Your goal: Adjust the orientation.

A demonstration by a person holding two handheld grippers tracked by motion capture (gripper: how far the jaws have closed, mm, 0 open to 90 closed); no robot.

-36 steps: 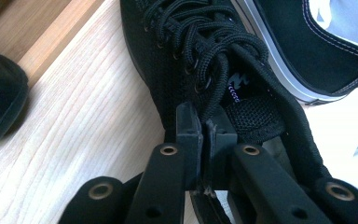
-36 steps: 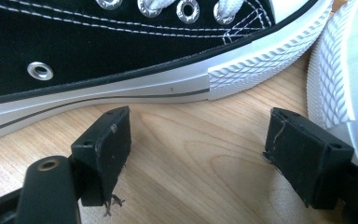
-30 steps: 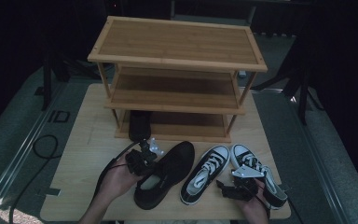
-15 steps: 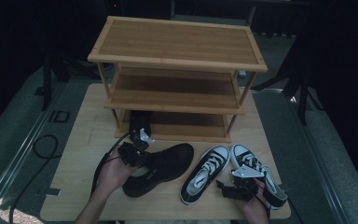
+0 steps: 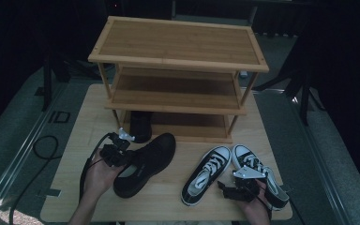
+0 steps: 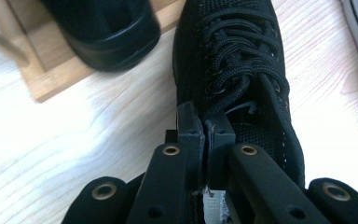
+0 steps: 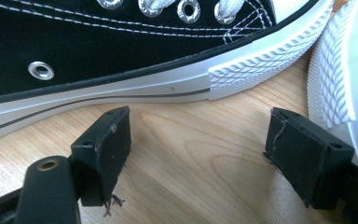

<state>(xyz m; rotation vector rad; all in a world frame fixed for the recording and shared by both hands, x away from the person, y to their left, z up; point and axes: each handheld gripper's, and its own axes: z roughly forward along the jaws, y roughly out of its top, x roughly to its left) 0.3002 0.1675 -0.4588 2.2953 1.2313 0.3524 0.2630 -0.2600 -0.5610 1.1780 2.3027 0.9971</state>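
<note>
Pinching the collar of the black knit shoe [image 6: 242, 88] in the left gripper's [image 6: 206, 128] pressed-together jaws, toe ahead of them near the rack [image 5: 178, 61], we should steer it straight beside its shelved mate [image 6: 100, 28], while the right gripper's [image 7: 200, 140] jaws rest spread beside the sneakers [image 7: 121, 56].

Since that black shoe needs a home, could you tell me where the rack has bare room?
The top shelf and middle shelf are bare. The bottom shelf is free right of the black shoe already there. The table front is crowded with sneakers.
</note>
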